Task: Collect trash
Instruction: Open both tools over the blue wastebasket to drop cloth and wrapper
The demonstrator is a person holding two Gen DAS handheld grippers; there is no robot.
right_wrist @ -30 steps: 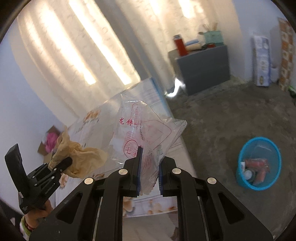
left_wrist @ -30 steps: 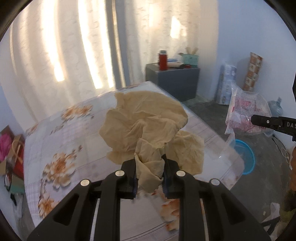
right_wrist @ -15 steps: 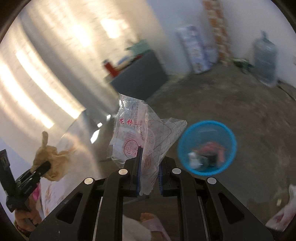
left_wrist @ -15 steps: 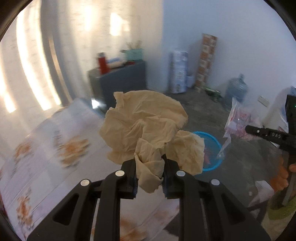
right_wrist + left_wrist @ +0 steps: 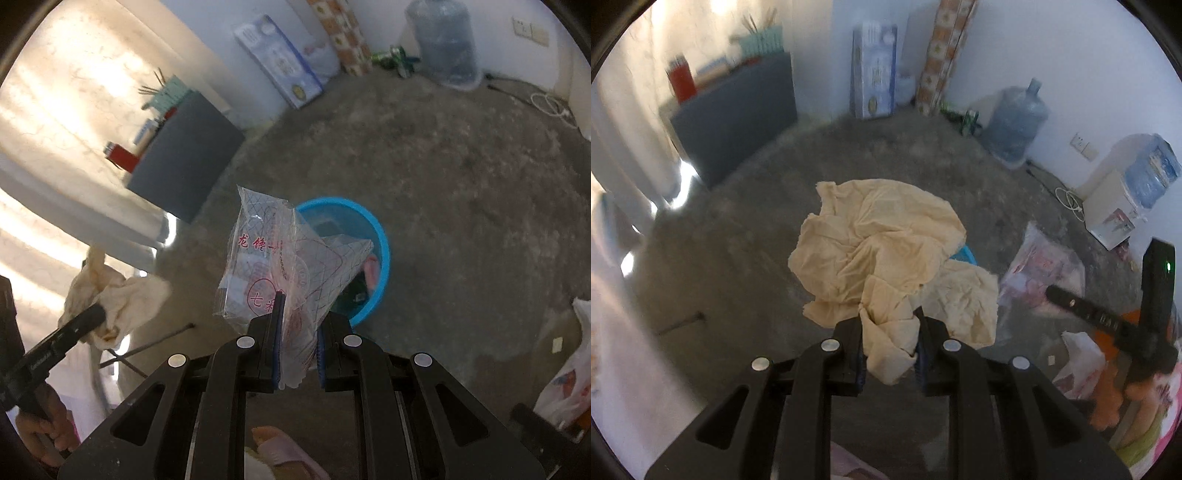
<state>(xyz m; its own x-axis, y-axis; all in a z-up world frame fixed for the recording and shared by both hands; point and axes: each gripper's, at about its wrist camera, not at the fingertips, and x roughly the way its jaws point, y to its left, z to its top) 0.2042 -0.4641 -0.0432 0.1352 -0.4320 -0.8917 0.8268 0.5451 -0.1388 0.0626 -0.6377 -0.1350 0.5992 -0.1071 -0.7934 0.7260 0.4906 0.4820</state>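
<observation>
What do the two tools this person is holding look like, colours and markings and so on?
Both tools are matte black. The left tool and the right tool each have two angular fingers with round silver screw heads, triangular cut-outs and blue pads inside. From the left view, the right tool also shows pale lettering, an orange part and a small green light.

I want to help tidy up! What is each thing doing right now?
Left tongs: shut on the crumpled paper.
Crumpled paper: scrunched, held up above the floor.
Right tongs: shut on the plastic bag.
Plastic bag: wrinkled, held over the blue bin.
Blue bin: upright on the floor, open, some trash inside.
</observation>
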